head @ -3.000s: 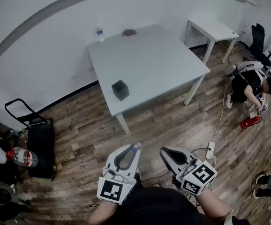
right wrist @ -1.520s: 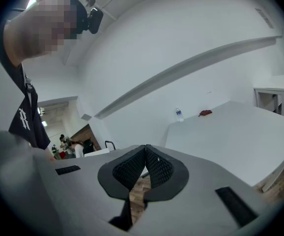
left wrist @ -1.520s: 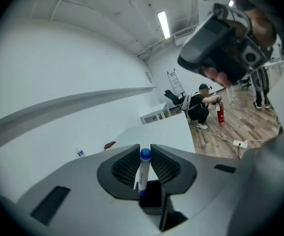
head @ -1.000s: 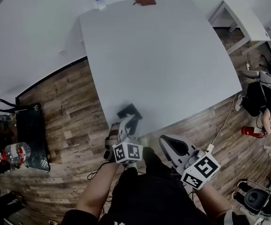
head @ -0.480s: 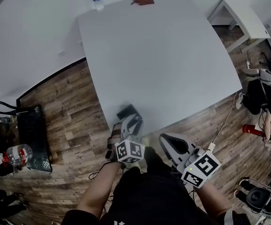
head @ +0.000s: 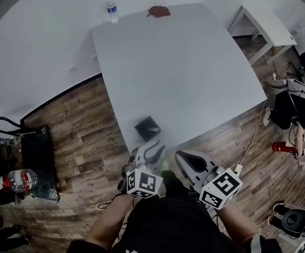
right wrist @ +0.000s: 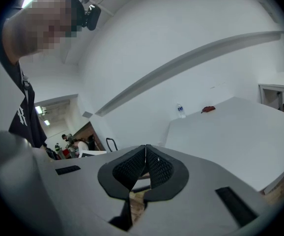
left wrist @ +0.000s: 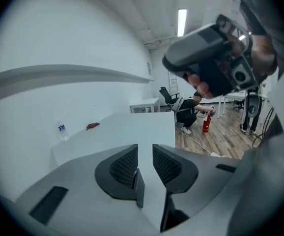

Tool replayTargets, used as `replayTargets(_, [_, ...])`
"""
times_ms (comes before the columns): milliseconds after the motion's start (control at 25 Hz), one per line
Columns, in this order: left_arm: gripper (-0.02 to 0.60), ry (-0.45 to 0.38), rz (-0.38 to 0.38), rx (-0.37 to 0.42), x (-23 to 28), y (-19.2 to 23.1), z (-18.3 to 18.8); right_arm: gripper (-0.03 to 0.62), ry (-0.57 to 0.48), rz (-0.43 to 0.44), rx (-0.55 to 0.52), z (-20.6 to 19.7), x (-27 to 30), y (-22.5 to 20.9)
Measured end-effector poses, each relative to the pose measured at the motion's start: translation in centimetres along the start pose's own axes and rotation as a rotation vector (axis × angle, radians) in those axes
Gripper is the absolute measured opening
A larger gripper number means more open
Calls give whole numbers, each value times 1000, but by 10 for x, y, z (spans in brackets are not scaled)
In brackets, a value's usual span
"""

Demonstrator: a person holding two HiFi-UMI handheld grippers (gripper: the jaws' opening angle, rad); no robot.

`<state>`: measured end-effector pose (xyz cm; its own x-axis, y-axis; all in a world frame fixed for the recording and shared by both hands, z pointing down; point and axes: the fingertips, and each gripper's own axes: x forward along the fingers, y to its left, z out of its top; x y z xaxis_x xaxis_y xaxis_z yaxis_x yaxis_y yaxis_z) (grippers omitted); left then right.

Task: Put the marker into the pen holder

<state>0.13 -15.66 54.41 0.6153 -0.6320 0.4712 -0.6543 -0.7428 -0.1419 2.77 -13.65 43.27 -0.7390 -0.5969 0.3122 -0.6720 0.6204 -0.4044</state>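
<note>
The black pen holder (head: 148, 128) stands near the front left corner of the white table (head: 184, 73). I cannot make out the marker in any view, and the holder's inside is too dark to tell. My left gripper (head: 153, 151) hovers just short of the holder, toward me. Its jaws stand apart and are closing with nothing between them; in the left gripper view only the bare table (left wrist: 132, 127) shows past the left gripper (left wrist: 145, 149). My right gripper (head: 183, 159) hangs beside it over the floor, and the right gripper view shows the right gripper (right wrist: 146, 150) shut and empty.
A water bottle (head: 111, 10) and a brown object (head: 158, 11) sit at the table's far edge. A small white table (head: 263, 22) stands at the right. A person (head: 292, 109) crouches by a red extinguisher (head: 280, 147). A black cart (head: 36, 157) is at the left.
My left gripper has drawn back from over the pen holder toward me, and the holder now shows uncovered. The right gripper has stayed beside it.
</note>
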Motion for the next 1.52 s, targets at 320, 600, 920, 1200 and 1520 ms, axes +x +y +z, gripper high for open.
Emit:
replayTargets(320, [7, -130, 52, -48, -64, 1, 43, 17, -35, 16, -47, -3, -10, 35])
replayTargets(600, [5, -214, 36, -177, -116, 1, 65, 16, -68, 24, -85, -4, -15, 62])
replayTargets(920, [5, -311, 40, -281, -161, -1, 91, 15, -108, 8, -143, 5, -26, 85])
replayTargets(1200, [5, -332, 57, -291, -170, -1, 94, 15, -120, -6, -168, 9, -30, 93])
replayTargets(1520, [5, -335, 74, -285, -173, -2, 94, 15, -123, -12, -175, 9, -32, 96])
